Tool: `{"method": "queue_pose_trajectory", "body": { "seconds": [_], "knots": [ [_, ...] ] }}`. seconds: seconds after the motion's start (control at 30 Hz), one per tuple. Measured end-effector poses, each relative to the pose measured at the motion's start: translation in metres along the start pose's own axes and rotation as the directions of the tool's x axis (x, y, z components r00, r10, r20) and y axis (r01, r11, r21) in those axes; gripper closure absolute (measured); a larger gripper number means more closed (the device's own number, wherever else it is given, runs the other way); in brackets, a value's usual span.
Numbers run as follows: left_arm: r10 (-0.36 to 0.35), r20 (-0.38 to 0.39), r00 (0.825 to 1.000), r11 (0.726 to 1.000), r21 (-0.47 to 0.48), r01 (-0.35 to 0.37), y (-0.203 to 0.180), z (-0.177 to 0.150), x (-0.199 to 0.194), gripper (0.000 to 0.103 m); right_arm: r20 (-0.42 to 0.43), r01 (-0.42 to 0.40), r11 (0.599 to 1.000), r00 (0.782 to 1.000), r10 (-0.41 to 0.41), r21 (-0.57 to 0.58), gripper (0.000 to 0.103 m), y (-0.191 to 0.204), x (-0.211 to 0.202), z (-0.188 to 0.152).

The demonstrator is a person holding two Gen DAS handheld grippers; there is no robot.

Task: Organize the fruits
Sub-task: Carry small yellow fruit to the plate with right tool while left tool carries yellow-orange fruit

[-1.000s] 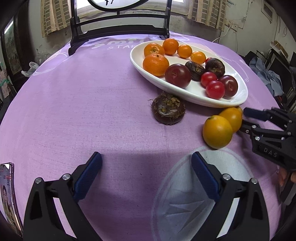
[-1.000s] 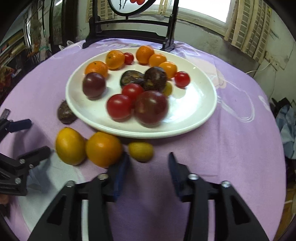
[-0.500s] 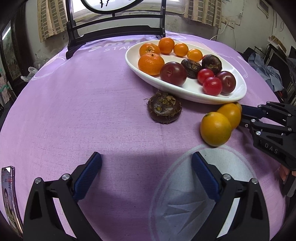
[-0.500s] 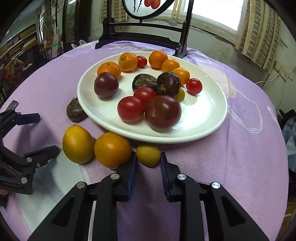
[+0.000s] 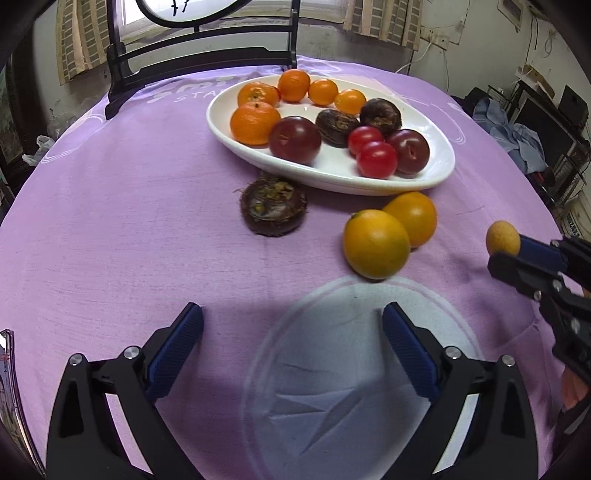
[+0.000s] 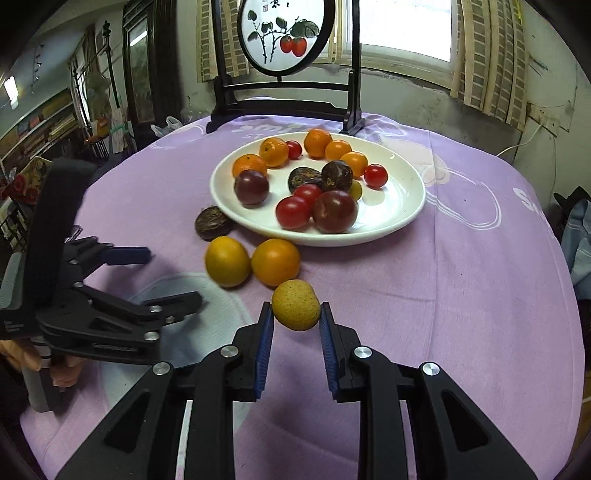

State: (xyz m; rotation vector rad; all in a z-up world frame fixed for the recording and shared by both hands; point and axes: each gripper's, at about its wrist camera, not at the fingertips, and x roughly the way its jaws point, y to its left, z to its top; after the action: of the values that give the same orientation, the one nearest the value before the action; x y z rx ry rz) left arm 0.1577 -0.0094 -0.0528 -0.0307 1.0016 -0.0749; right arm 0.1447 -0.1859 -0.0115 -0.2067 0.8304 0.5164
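My right gripper (image 6: 295,314) is shut on a small yellow fruit (image 6: 296,305), lifted off the purple cloth; the same small yellow fruit (image 5: 502,238) shows at the right edge of the left wrist view. A white plate (image 6: 402,206) holds several oranges, plums and red tomatoes. In front of the plate lie two oranges (image 6: 227,261) (image 6: 275,262) and a dark brown fruit (image 6: 213,223). My left gripper (image 5: 291,345) stands open over the cloth, nothing between its fingers, near the oranges (image 5: 376,249) and the dark fruit (image 5: 273,209).
A black-framed round screen (image 6: 282,35) stands at the table's far edge behind the plate (image 5: 325,177). The round table is covered with a purple cloth (image 6: 461,277). Shelves and clutter surround the table. A hand (image 6: 22,360) holds the left gripper's handle.
My right gripper closed on the small yellow fruit beside the oranges and lifted it back and up, away from the plate. The left gripper stayed open and nearly still.
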Motion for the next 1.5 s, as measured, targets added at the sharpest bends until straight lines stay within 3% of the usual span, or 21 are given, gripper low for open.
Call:
{"method": "queue_pose_trajectory", "body": {
  "seconds": [0.07,0.37,0.57,0.8,1.0,1.27,1.5],
  "knots": [
    [0.003,0.004,1.0,1.0,0.014,-0.003,-0.007,0.002,0.0,0.021,0.005,0.004,1.0,1.0,-0.004,-0.002,0.077,0.0,-0.003,-0.002],
    [0.001,0.008,1.0,0.994,0.111,-0.002,-0.042,0.019,0.012,0.035,0.026,-0.022,1.0,0.999,0.022,0.022,0.077,-0.008,-0.014,-0.004],
    [-0.018,0.003,1.0,0.991,0.134,0.018,-0.047,0.03,0.015,0.062,0.034,-0.034,0.999,0.999,0.033,0.015,0.077,-0.008,-0.017,-0.004],
    [-0.041,0.001,0.999,0.99,0.132,0.041,-0.039,0.02,-0.001,0.063,0.042,-0.03,0.999,0.999,0.03,0.019,0.077,-0.005,-0.018,-0.004],
    [-0.064,0.051,0.997,0.989,0.137,0.057,-0.026,0.023,-0.039,0.063,0.085,-0.027,0.999,0.996,0.024,0.044,0.077,-0.003,-0.027,0.004],
    [-0.02,0.178,0.984,0.997,0.077,0.006,-0.012,0.087,-0.062,0.063,0.137,-0.011,1.0,0.991,0.01,0.009,0.077,0.007,-0.023,0.054],
    [0.051,0.128,0.99,0.999,-0.019,-0.049,0.003,0.139,-0.009,0.063,0.106,0.02,0.998,0.994,-0.027,0.067,0.077,-0.004,0.028,0.091]
  ]
}}
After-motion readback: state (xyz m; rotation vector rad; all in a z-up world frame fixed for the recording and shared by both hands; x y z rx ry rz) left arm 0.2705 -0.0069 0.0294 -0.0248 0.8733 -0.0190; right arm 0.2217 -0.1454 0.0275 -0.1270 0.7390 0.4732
